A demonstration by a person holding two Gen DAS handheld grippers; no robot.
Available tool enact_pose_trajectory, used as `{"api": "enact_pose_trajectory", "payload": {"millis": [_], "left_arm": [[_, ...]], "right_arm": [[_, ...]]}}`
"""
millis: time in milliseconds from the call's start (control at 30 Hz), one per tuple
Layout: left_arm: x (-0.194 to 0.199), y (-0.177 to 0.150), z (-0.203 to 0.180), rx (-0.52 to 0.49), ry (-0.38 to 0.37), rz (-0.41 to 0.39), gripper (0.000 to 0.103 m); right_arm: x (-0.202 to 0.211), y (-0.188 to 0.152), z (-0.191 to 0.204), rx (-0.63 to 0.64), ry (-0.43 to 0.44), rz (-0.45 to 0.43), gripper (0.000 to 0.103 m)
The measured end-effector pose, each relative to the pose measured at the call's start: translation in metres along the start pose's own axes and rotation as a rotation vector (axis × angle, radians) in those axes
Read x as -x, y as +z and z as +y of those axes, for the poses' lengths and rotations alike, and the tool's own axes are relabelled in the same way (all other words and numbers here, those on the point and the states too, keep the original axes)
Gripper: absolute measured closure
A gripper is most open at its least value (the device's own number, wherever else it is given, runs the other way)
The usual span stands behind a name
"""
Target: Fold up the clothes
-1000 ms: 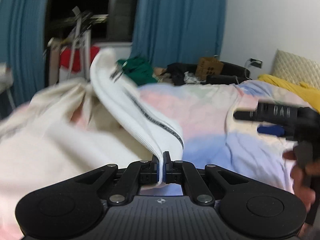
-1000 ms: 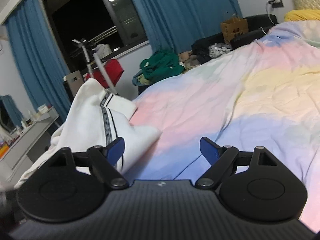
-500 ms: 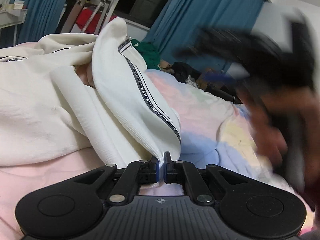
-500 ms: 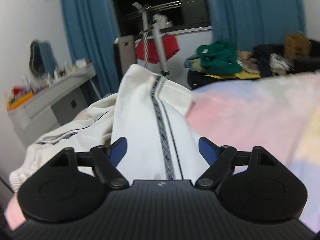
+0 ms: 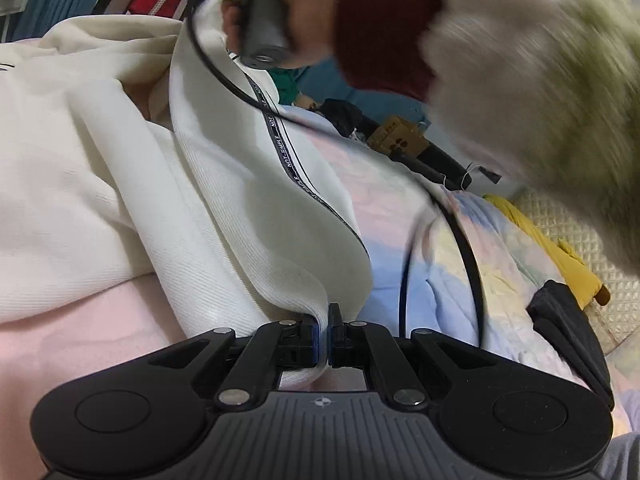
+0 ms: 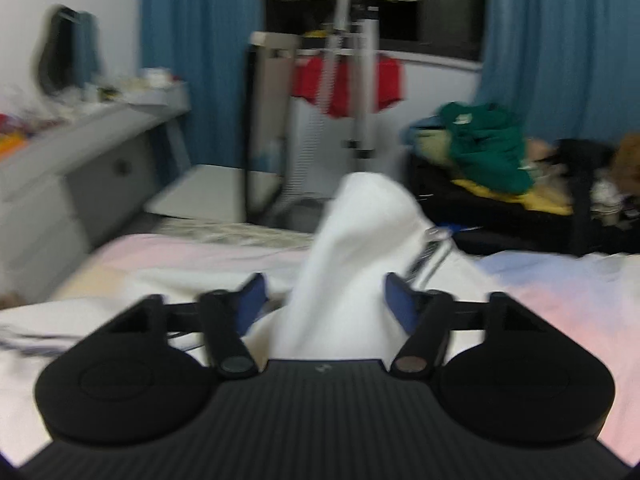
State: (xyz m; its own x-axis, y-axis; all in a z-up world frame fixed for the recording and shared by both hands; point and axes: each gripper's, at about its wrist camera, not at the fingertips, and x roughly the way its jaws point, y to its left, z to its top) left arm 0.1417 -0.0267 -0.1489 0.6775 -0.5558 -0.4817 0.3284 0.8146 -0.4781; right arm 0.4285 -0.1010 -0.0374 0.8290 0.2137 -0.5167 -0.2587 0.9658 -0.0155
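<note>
**Desk:** What step does the frame catch?

**Photographer:** A grab on a white garment (image 5: pixel 224 184) heaped on the pastel bedspread (image 5: pixel 460 272). The left gripper (image 5: pixel 327 334) is clamped tight on a fold of the cloth's edge, near the black lettered stripe (image 5: pixel 280 148). The right gripper (image 6: pixel 324 300) stands wide, blue pads either side of a raised peak of the same fabric, not yet pinching. The person's right hand (image 5: pixel 280 12) holds that tool's handle further up the garment.

**Desk:** And what does the next move call for?

**Photographer:** By my judgement, squeezing the right claw onto that peak, then drawing both holds apart so the cloth can be laid flat. How far the folding stands, the crumpled heap doesn't settle.
</note>
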Motion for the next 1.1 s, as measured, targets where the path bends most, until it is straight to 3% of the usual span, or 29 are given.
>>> {"api": "enact_pose_trajectory", "payload": {"millis": [33, 67, 100, 200, 367, 533, 633, 1033, 1100], "left_arm": [[0.0, 0.0, 0.0, -0.009, 0.002, -0.005, 0.099], [0.0, 0.0, -0.001, -0.019, 0.003, -0.011, 0.1], [0.0, 0.0, -0.001, -0.023, 0.002, -0.017, 0.1], [0.003, 0.003, 0.0, -0.015, -0.003, -0.024, 0.1], [0.014, 0.004, -0.005, -0.048, 0.0, -0.063, 0.1], [0.025, 0.008, -0.021, -0.165, 0.012, -0.116, 0.1], [0.037, 0.003, -0.041, -0.205, 0.041, -0.114, 0.1], [0.038, 0.004, -0.046, -0.262, 0.142, -0.077, 0.098], [0.038, 0.003, -0.046, -0.267, 0.155, -0.074, 0.098]], "right_arm": [[-0.006, 0.001, -0.003, -0.033, -0.029, 0.005, 0.07], [-0.007, 0.001, -0.011, -0.08, -0.036, 0.001, 0.089], [-0.007, 0.0, -0.018, -0.127, -0.042, -0.004, 0.095], [0.015, 0.004, -0.046, -0.228, -0.058, -0.067, 0.097], [0.092, 0.0, -0.124, -0.367, -0.108, -0.18, 0.097], [0.179, -0.047, -0.229, -0.579, -0.2, -0.291, 0.097], [0.198, -0.103, -0.26, -0.758, -0.195, -0.222, 0.097], [0.27, -0.327, -0.381, -1.463, -0.157, 0.091, 0.094], [0.271, -0.334, -0.377, -1.508, -0.104, 0.112, 0.082]]}}
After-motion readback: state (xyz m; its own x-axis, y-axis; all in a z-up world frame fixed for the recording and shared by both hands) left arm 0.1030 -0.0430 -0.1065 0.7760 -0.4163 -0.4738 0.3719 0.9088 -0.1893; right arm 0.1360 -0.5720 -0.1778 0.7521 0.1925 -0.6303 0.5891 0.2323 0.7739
